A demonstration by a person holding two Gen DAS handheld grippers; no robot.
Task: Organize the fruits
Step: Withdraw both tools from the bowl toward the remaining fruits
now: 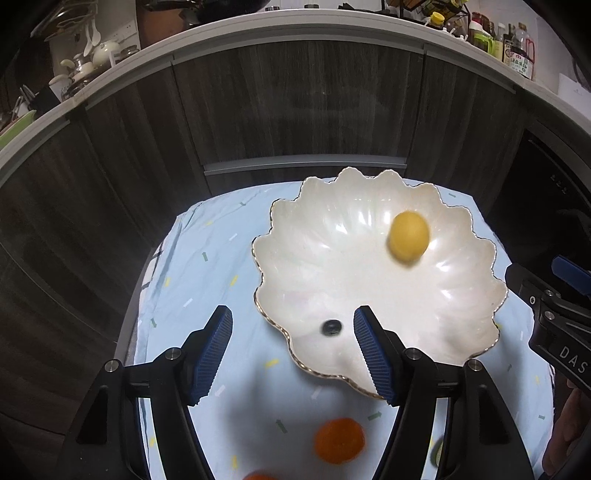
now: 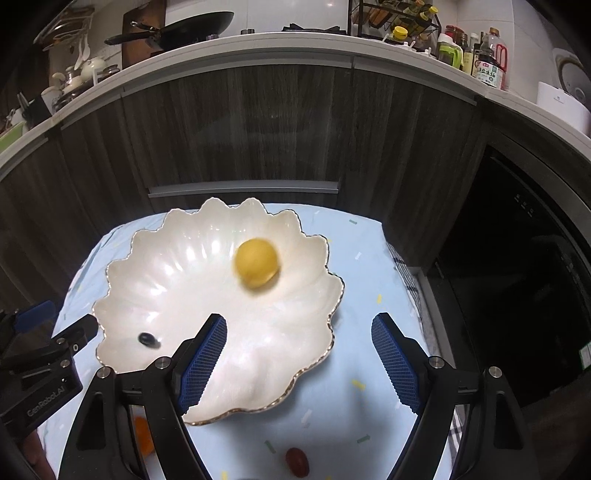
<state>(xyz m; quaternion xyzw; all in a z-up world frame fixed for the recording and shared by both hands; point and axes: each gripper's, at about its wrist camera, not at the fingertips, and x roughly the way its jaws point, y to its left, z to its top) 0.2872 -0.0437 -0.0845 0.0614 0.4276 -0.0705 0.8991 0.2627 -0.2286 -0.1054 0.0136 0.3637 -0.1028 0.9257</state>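
A white shell-shaped plate (image 1: 332, 258) (image 2: 177, 280) with a gold rim rests on a light blue cloth. Inside it lie a blurred yellow fruit (image 1: 408, 240) (image 2: 256, 266) and a small dark berry (image 1: 331, 328) (image 2: 147, 339). My left gripper (image 1: 293, 312) hovers open over the plate's near left rim, nothing between its pads. Over the plate's near right rim my right gripper (image 2: 299, 319) stands open and empty. On the cloth nearer to me lie an orange (image 1: 339, 440) (image 2: 142, 435), partly hidden, and a small red fruit (image 2: 296, 459).
The cloth-covered table (image 1: 207, 280) (image 2: 369, 266) ends at dark wood cabinet fronts (image 1: 295, 110). Above them a counter holds bottles (image 2: 487, 62) and a pan (image 2: 177, 27). A dark appliance (image 2: 517, 258) stands to the right. A second orange (image 1: 258, 475) shows at the bottom edge.
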